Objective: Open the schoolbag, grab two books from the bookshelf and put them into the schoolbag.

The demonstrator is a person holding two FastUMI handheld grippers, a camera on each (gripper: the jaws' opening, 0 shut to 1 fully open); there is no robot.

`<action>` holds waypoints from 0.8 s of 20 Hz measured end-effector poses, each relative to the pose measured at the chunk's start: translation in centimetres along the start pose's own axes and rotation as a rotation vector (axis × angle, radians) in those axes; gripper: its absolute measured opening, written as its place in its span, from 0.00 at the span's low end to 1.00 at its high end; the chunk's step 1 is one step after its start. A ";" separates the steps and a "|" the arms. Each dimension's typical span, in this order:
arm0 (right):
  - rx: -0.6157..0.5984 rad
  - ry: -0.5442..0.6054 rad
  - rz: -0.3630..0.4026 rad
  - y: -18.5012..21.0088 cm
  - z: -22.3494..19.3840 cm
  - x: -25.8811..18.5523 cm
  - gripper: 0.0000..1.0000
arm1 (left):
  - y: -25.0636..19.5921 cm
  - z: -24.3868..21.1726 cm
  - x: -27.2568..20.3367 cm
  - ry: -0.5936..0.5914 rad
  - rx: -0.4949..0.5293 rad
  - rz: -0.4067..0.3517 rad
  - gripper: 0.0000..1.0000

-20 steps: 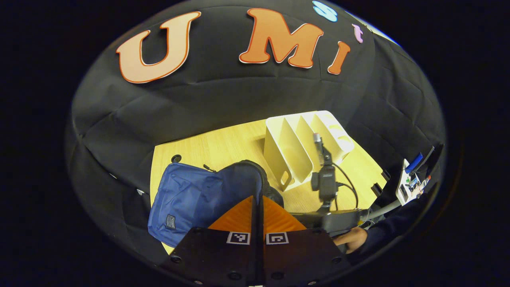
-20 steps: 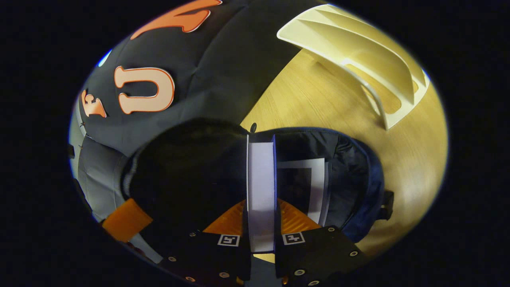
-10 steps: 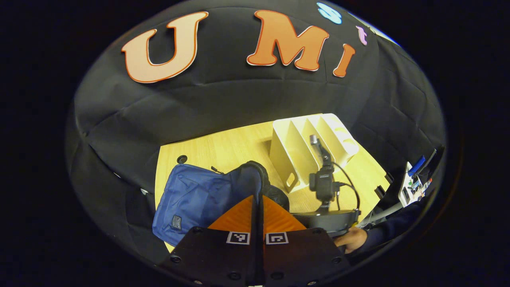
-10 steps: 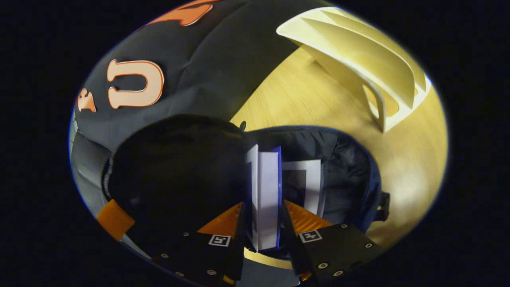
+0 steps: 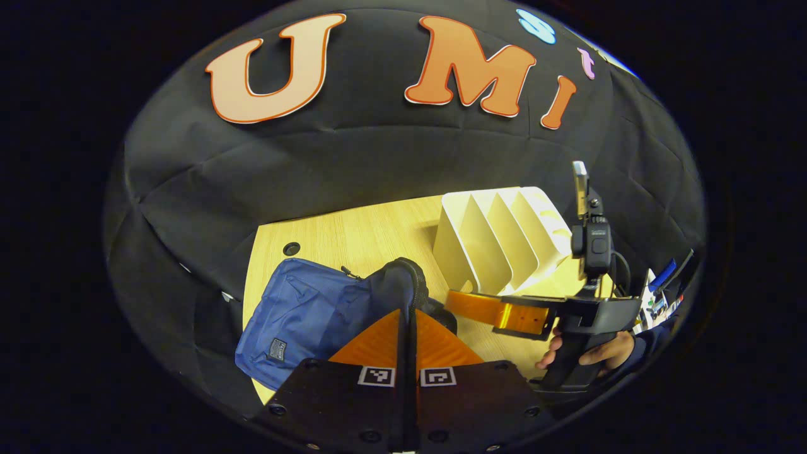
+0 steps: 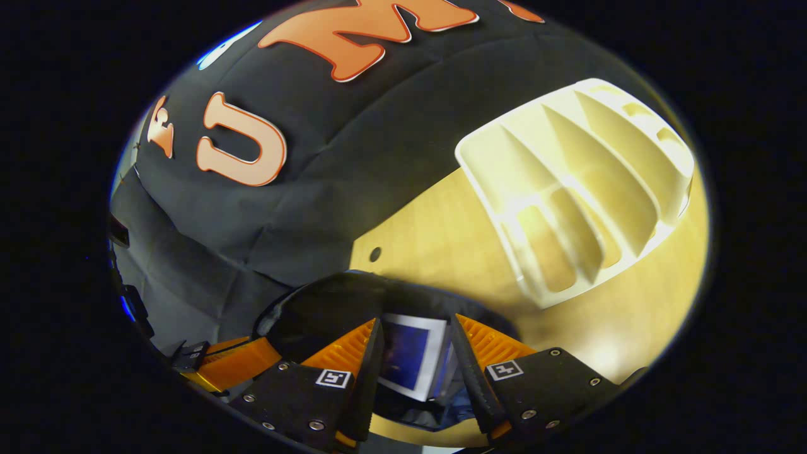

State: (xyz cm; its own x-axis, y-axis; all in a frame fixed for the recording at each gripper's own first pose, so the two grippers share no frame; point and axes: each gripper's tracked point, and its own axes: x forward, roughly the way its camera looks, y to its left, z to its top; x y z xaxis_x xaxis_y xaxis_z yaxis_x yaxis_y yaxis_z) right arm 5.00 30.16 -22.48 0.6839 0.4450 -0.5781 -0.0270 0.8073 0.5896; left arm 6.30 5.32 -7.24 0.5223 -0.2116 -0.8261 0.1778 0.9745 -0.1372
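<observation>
The blue schoolbag (image 5: 302,309) lies on the wooden table (image 5: 359,233) with its dark mouth (image 6: 328,302) held up. My left gripper (image 5: 408,313) is shut, pinching the black zipped edge of the bag's flap (image 5: 406,277); one of its fingers (image 6: 243,366) shows at the bag's left. A white-edged blue book (image 6: 410,359) lies inside the bag. Above it my right gripper (image 6: 416,320) hangs open, touching nothing. In the left gripper view the right gripper (image 5: 457,302) hovers right of the bag, held by a hand (image 5: 599,353). The white bookshelf (image 5: 498,246) (image 6: 580,183) has bare slots.
The bookshelf stands to the right of the bag, towards the back of the table. A round cable hole (image 5: 291,248) sits in the table behind the bag. Black cloth walls close the back and sides. A small white device (image 5: 649,299) stands at the far right.
My right gripper opened and let go of the book, which dropped into the bag, then rose up and back from the mouth. My left gripper kept its hold on the flap.
</observation>
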 end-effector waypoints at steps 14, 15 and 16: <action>-0.256 -0.246 -0.154 -9.5 12.7 -8.4 0.64 | -2.7 -3.2 3.4 -0.025 -0.030 0.124 0.14; -0.274 -0.254 -0.154 -10.0 13.2 -8.8 0.64 | -3.3 -3.5 3.4 -0.032 -0.027 0.135 0.16; -0.290 -0.258 -0.155 -10.4 13.8 -9.2 0.64 | -4.2 -3.5 3.4 -0.037 -0.023 0.144 0.19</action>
State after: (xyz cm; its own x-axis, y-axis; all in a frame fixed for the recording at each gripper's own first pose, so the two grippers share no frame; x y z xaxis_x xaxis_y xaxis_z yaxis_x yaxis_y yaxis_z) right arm 9.05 12.30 -15.53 0.8554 0.2274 -0.4654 -0.0880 0.9492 0.3020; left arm 4.39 0.80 -11.38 0.5711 -0.0717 -0.8177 0.0799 0.9963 -0.0316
